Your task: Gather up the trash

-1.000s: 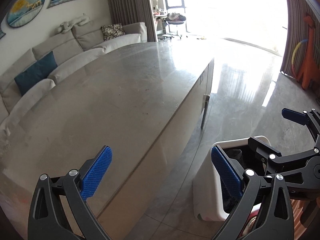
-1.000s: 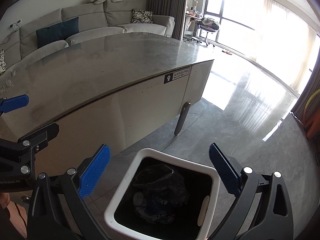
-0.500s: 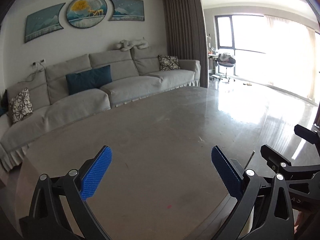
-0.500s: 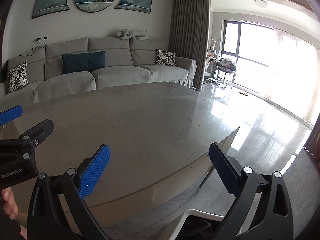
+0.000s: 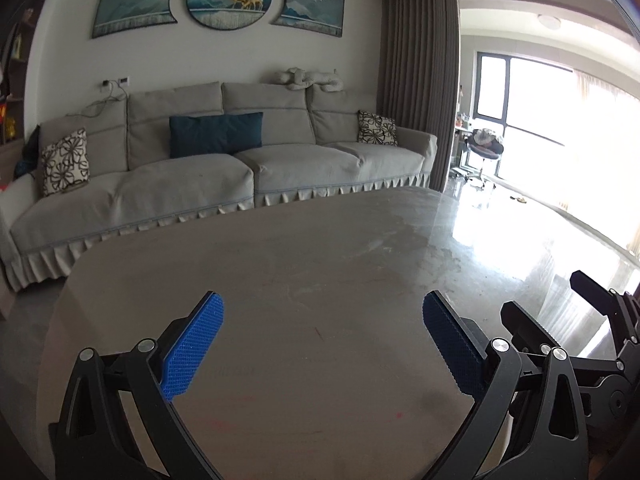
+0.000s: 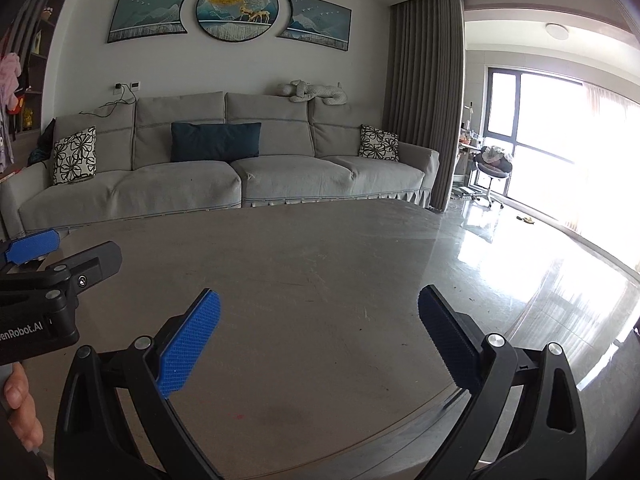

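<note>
My left gripper (image 5: pixel 322 320) is open and empty, held level above the grey marble table (image 5: pixel 320 264). My right gripper (image 6: pixel 318 316) is open and empty too, above the same table (image 6: pixel 320 256), to the right of the left one. The right gripper shows at the right edge of the left wrist view (image 5: pixel 560 320); the left gripper shows at the left edge of the right wrist view (image 6: pixel 60 264). No trash shows on the table. The trash bin is out of view in both views.
A grey sofa (image 5: pixel 224 176) with a teal cushion (image 5: pixel 216 134) and patterned pillows stands behind the table. A dark curtain (image 5: pixel 416 84) and bright window (image 5: pixel 560 136) are at the right, with glossy floor (image 6: pixel 540 248) beyond the table's right edge.
Both grippers have tilted up from looking down at the white trash bin beside the table to looking level across the table top at the sofa. Both stayed open.
</note>
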A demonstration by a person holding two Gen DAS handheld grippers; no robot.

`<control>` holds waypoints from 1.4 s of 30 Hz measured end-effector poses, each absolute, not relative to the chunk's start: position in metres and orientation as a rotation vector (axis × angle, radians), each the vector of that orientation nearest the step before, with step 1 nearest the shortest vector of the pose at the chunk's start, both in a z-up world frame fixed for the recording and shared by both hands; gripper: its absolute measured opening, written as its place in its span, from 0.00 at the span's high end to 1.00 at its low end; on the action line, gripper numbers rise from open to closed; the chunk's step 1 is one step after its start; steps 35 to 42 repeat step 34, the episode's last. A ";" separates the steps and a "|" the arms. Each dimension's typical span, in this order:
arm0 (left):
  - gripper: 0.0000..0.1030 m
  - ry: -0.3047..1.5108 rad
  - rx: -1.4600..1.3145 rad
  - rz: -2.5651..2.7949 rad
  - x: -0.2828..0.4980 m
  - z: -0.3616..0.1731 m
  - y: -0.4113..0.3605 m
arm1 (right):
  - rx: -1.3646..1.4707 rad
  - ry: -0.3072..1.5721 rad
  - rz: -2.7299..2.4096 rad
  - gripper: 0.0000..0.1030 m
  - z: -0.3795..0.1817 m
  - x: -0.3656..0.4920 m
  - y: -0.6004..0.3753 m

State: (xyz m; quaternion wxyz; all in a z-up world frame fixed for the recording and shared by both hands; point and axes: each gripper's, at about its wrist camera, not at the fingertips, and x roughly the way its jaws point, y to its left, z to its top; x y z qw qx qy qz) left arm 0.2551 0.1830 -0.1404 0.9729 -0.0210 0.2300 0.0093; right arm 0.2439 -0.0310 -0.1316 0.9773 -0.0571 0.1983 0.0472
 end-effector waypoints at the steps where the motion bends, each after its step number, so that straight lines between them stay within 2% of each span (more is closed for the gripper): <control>1: 0.05 0.459 -0.036 0.025 0.254 -0.140 0.185 | -0.117 0.396 0.096 0.05 -0.131 0.245 -0.028; 42: 0.05 0.444 -0.047 0.082 0.256 -0.137 0.223 | -0.111 0.380 0.111 0.05 -0.128 0.239 -0.014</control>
